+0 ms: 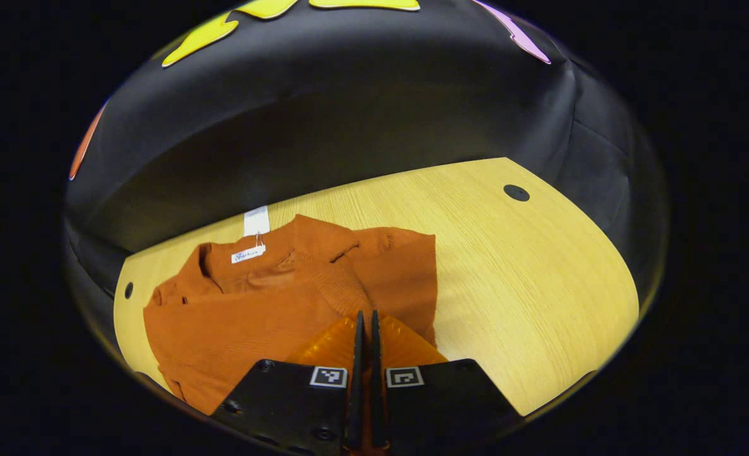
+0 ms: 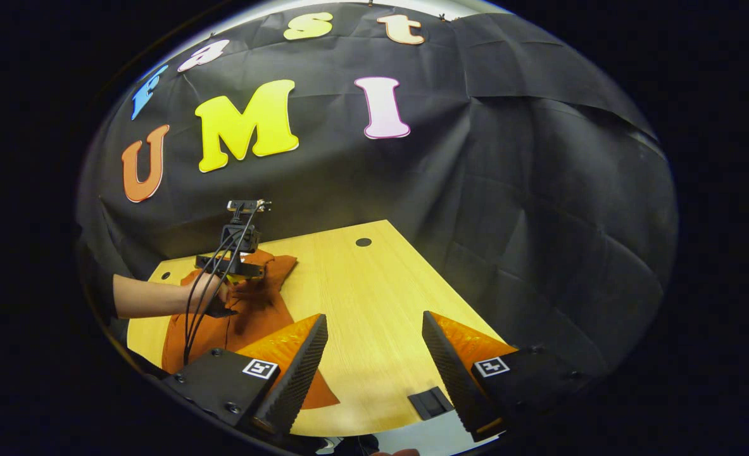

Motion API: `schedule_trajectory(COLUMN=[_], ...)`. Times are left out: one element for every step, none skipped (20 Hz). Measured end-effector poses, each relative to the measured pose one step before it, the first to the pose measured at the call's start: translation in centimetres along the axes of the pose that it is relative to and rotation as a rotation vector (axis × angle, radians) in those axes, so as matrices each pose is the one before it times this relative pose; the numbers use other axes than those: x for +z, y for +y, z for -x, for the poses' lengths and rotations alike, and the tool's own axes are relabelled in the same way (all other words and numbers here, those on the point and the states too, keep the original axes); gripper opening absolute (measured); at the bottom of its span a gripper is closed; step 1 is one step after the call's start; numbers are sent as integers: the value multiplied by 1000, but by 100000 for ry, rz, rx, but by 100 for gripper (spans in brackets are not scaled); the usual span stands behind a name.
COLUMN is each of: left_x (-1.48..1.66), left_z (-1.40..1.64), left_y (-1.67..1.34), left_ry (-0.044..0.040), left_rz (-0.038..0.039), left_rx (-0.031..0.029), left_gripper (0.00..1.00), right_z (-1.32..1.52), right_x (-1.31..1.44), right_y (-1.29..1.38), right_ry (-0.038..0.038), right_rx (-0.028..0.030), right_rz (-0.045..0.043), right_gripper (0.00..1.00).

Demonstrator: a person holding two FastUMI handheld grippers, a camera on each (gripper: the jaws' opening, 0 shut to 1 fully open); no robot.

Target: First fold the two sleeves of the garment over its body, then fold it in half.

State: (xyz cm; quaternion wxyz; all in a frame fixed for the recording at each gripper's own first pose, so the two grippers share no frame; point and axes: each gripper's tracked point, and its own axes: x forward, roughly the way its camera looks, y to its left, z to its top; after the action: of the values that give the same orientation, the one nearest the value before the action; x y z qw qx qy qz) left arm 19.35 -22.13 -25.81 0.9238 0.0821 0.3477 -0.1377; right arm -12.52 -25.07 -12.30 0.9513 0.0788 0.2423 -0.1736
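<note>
Bare wooden tabletop (image 1: pixel 526 272) lies open to the right of the rust-orange garment (image 1: pixel 266 304), broken only by a flush round grommet hole (image 1: pixel 516 192) near the back edge and a second hole (image 1: pixel 128 290) at the far left. The black cloth wall (image 2: pixel 539 209) closes the table at the back and on the right side. Over the garment's body, the left gripper (image 2: pixel 228 269) with its trailing cables (image 2: pixel 200 304) and the hand (image 2: pixel 206 294) holding it blocks passage; the right gripper (image 2: pixel 374 354) hangs over bare wood with its fingers spread wide.

Left gripper view sits close over the garment (image 1: pixel 273 304); right gripper view faces it from farther along the shared table (image 2: pixel 361 297).
</note>
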Motion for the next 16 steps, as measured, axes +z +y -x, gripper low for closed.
schedule_trajectory(left_x=[-37,-93,-144,111,43,135,292,208,467,639,603,749,1094,1290,1266,1517], left_z=[-97,-28,61,-131,334,219,474,498,679,897,1059,1252,1469,1616,1702,1808], left_y=[-421,-648,-732,-521,-362,-268,-526,-669,-480,-313,-345,-196,-308,90,530,602], left_ry=[-16,243,740,47,-547,-864,-771,-946,-1527,-2132,-1938,-2462,-3139,-3670,-3945,-4410], left_rz=[2381,2231,1398,-24,-1004,-922,-12,878,548,727,1014,1554,1640,1086,497,336], left_rx=[-1195,-2054,-2619,-570,-555,48,-843,-1824,-1196,-862,-1205,-1136,-1402,-493,-99,321], left_gripper=[9,11,0,18,35,53,70,87,77,82,84,85,85,85,94,85], right_z=[-35,-47,11,-70,-89,-76,-22,-58,-35,-224,-198,-354,-438,-398,-578,-621], right_x=[69,18,39,-44,34,10,210,179,213,136,236,209,349,360,623,688], right_y=[307,267,255,217,182,206,246,232,295,248,440,465,588,665,820,913], right_ry=[-67,-4,31,85,233,123,-212,-427,-577,-579,-286,-391,-565,-788,-1151,-1353], right_rx=[801,719,921,772,608,686,637,732,643,914,1087,1340,1553,1638,1809,2158], right_rz=[242,470,388,373,184,4,15,383,744,669,228,269,325,545,797,570], right_gripper=[96,96,96,96,96,96,96,96,96,96,96,96,96,96,96,96])
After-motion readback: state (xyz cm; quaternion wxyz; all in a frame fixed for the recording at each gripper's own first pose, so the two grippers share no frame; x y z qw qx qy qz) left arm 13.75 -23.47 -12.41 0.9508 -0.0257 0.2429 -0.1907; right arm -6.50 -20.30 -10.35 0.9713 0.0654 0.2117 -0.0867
